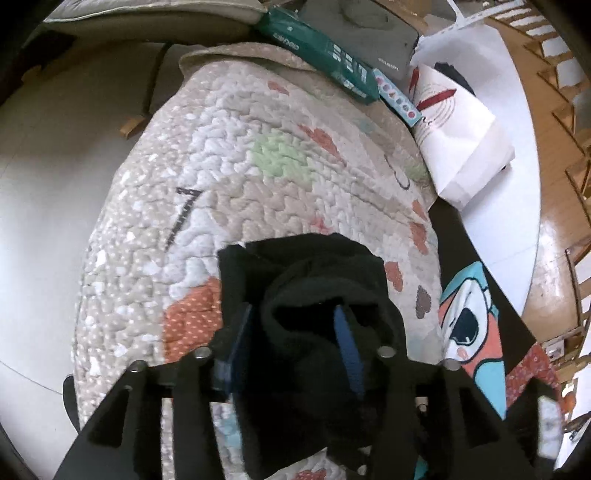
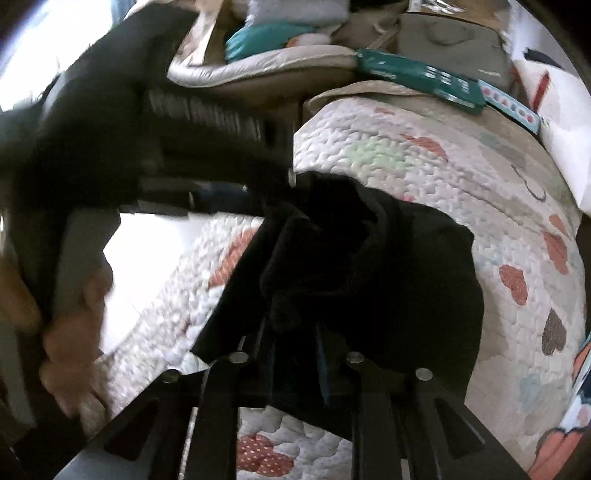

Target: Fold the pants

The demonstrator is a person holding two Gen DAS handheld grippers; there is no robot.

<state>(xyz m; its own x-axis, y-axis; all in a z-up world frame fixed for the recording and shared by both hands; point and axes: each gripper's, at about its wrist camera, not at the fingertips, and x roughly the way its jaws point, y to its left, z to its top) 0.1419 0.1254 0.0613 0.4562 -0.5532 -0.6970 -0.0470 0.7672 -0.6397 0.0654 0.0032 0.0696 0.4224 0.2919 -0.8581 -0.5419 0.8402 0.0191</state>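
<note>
The black pants [image 1: 317, 295] hang bunched over a quilted mat [image 1: 229, 155] with hearts and patches. My left gripper [image 1: 295, 332] is shut on a thick fold of the pants, with black cloth draped between and over its blue pads. In the right wrist view the pants [image 2: 388, 266] spread from my right gripper [image 2: 295, 354], which is shut on another bunched part. The left gripper's body [image 2: 177, 122] reaches in from the left of that view, held by a hand [image 2: 74, 332], and meets the cloth at its top.
A green box [image 1: 325, 51], a grey bag [image 1: 369, 33] and a white paper bag [image 1: 461, 136] lie at the mat's far edge. A cartoon-print cloth [image 1: 472, 321] lies to the right. A round white table [image 1: 517, 147] and wooden floor lie beyond.
</note>
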